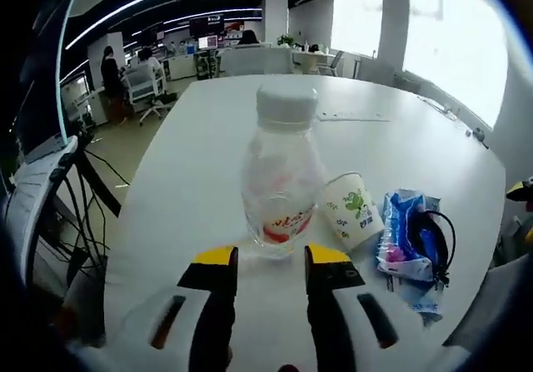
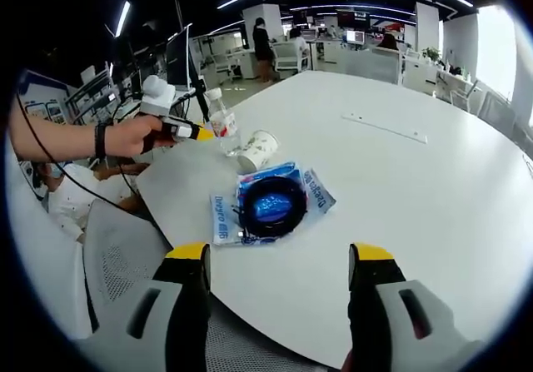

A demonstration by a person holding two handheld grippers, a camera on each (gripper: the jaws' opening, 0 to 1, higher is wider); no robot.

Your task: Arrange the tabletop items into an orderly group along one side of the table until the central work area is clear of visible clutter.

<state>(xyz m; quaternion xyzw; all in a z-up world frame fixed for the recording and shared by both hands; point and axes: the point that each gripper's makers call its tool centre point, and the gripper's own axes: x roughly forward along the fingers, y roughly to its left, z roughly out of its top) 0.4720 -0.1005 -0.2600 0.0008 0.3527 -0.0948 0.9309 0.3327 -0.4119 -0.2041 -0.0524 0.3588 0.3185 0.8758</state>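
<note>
L gripper view, L to R: office chair [image 1: 33, 197] w/ cables at table edge, far left. Left gripper [image 1: 268, 265] jaws apart, yellow tips just short of clear plastic bottle [image 1: 281, 172], not touching it. Bottle upright, white cap, red label, near the table's near edge. Just R of bottle: paper cup [image 1: 354, 210] lying on its side, green print, mouth twd bottle base; touching or not, can't tell. R of cup: blue packet [image 1: 400, 235] flat on white table [image 1: 400, 139], w/ black cable coil [image 1: 433, 239] on top. Mid table beyond is bare but for a flat strip far back. Office desks + people in bkgd.

R gripper view, L to R: person's hand [image 2: 133, 135] w/ wrist strap holds the left gripper [image 2: 200, 133], its yellow tip beside the bottle [image 2: 223, 126]. Cup [image 2: 256, 150] on its side just R of bottle. Nearer the camera: blue packets [image 2: 308, 190] spread flat, cable coil [image 2: 272, 205] ringed on them. All items bunched near one table [image 2: 416, 197] edge; wide surface to R. Right gripper [image 2: 279, 264] jaws wide apart, holding nothing, above table's near edge, well apart from the packets.
</note>
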